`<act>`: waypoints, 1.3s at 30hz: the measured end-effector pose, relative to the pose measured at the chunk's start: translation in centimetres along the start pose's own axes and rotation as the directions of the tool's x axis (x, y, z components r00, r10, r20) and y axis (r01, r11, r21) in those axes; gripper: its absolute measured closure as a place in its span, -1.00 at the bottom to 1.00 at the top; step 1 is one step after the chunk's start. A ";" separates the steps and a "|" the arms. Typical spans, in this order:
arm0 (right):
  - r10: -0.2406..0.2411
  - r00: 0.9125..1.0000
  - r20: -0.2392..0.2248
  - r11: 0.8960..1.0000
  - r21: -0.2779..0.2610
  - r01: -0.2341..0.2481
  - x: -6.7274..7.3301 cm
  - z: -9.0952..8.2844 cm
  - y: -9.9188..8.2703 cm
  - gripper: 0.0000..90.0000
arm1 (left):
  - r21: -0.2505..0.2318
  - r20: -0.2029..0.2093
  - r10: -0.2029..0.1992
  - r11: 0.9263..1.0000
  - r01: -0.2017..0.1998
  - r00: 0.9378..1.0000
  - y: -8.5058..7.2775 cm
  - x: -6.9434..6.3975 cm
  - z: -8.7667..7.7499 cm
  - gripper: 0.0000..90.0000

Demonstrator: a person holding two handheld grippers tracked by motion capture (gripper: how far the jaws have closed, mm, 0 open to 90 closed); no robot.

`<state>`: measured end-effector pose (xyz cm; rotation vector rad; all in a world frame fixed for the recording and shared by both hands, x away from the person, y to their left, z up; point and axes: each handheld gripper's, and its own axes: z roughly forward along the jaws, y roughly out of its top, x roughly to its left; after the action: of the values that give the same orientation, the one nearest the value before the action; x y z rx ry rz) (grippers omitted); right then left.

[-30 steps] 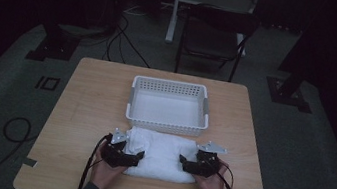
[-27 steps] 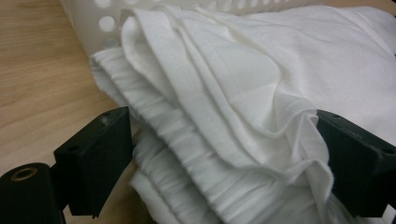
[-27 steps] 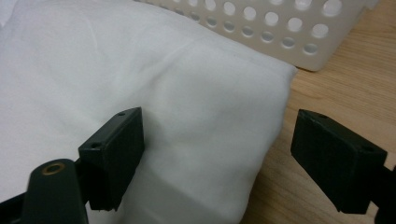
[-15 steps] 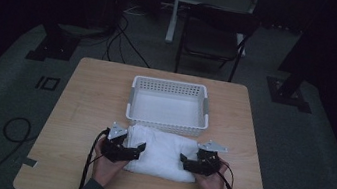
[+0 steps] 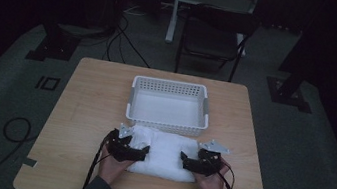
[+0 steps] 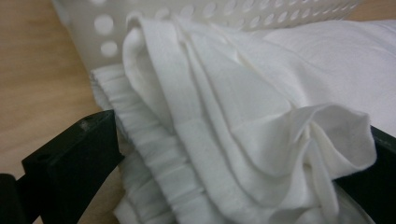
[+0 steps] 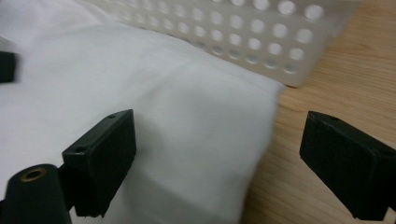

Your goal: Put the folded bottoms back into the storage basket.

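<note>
At the bottom of the high view, a person's left gripper (image 5: 136, 151) and right gripper (image 5: 192, 163) flank a folded white cloth (image 5: 164, 152). Both sets of jaws have just been opening and now stand wide, the cloth's bunched edge between the left pair unpinched, its smooth corner between the right. The left gripper has edged inward since a moment ago. Released, the cloth lies at lower centre, touching the empty white basket (image 5: 166, 121) beyond it.

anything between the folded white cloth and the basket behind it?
Nothing. In the left gripper view the folded white cloth lies right against the basket wall; the high view shows no gap either.
</note>
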<state>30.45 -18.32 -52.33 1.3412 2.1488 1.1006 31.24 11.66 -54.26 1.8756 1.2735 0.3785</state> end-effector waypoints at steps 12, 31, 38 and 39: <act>0.134 0.983 -0.122 0.985 0.122 -0.119 -1.2 2.3 -0.9 -0.80 | 0.049 0.095 -0.109 0.993 0.105 0.990 -0.6 1.4 0.9 -1.00; 0.225 0.902 -0.368 0.968 0.193 -0.162 -3.1 3.7 -0.5 0.04 | 0.102 0.239 -0.147 0.987 0.125 0.960 -0.4 1.7 0.5 -0.21; 0.100 0.939 -0.328 0.993 0.098 -0.072 -1.9 2.6 -0.3 0.49 | 0.061 0.234 -0.097 0.994 0.085 0.967 -0.6 1.0 -0.4 0.05; 0.083 0.945 -0.316 0.995 0.085 -0.059 -1.6 2.4 -0.3 0.51 | 0.053 0.228 -0.083 0.996 0.073 0.970 -0.7 0.8 -0.6 0.08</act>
<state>32.62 -18.84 -54.17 1.3598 2.4058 1.3594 30.76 12.79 -54.55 1.8395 1.2014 0.0877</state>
